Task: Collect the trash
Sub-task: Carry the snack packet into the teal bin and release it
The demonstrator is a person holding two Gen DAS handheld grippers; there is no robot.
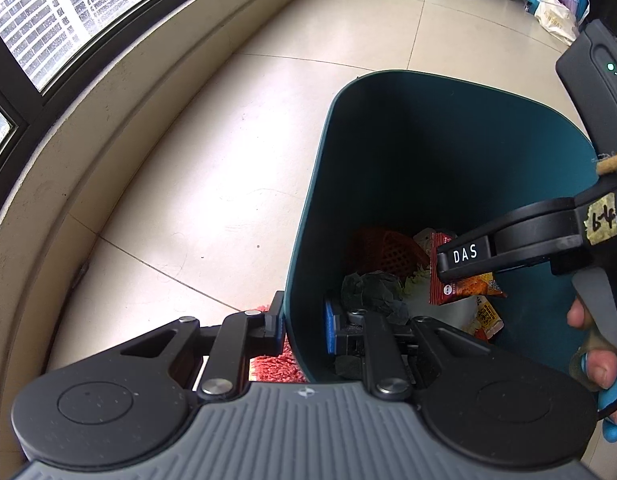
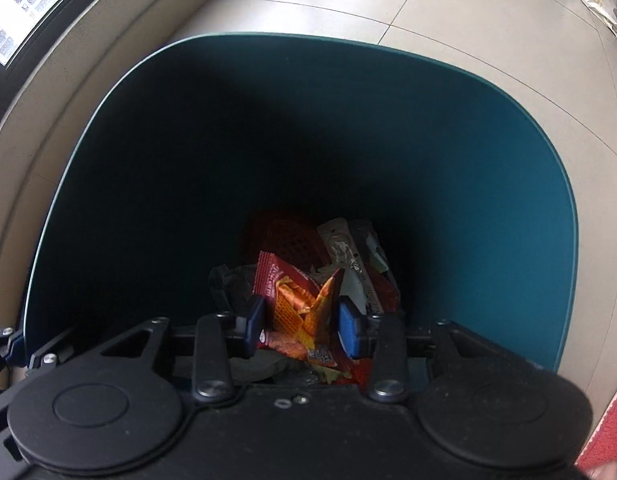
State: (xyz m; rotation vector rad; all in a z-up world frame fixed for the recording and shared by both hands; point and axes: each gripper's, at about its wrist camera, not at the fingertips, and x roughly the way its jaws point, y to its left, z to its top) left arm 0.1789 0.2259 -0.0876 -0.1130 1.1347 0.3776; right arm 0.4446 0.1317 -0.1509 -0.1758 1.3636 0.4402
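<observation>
L gripper (image 1: 304, 330) clamped on bin (image 1: 448, 152) wall; R gripper (image 2: 302, 330) clamped on red snack wrapper (image 2: 296, 300) over trash inside bin

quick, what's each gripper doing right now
left gripper: shut on the bin wall.
right gripper: shut on a red wrapper over the bin.

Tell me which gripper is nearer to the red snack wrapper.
Right. The right gripper holds the red snack wrapper between its pads, over the open teal bin. The left gripper is shut on the bin's near rim, away from the wrapper.
</observation>
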